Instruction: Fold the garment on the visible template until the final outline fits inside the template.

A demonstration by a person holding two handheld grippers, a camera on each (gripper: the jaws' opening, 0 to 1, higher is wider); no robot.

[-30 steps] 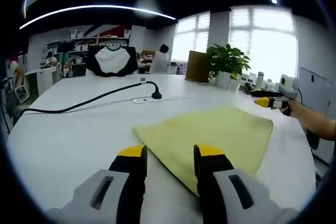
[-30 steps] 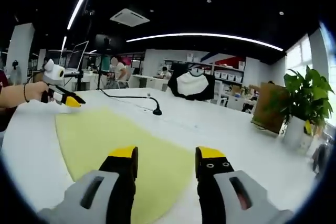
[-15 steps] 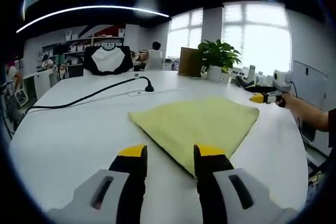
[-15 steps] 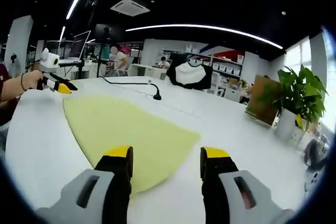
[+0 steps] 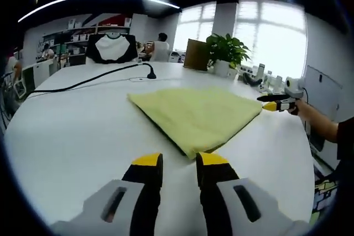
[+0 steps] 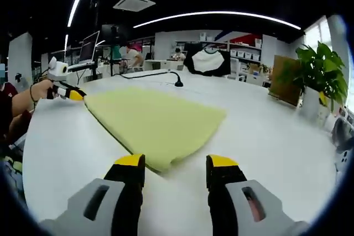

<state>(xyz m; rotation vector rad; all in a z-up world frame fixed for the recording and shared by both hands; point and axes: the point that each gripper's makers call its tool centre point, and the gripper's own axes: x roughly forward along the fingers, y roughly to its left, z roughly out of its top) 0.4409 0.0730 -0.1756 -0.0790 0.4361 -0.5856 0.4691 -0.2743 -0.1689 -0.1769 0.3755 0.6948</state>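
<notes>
The yellow garment [image 5: 196, 115] lies folded flat mid-frame on the white desk [image 5: 72, 131]. It looks soft, light and limp; I would pinch its near corner. My left gripper [image 5: 180, 164] and right gripper [image 6: 176, 165] are parted, holding nothing.

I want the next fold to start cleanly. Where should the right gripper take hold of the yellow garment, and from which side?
Probably the near corner of the yellow garment, which lies flat on the white table just ahead of the right gripper. Come in low from the open table side, with one jaw slid under the layered edge.
</notes>
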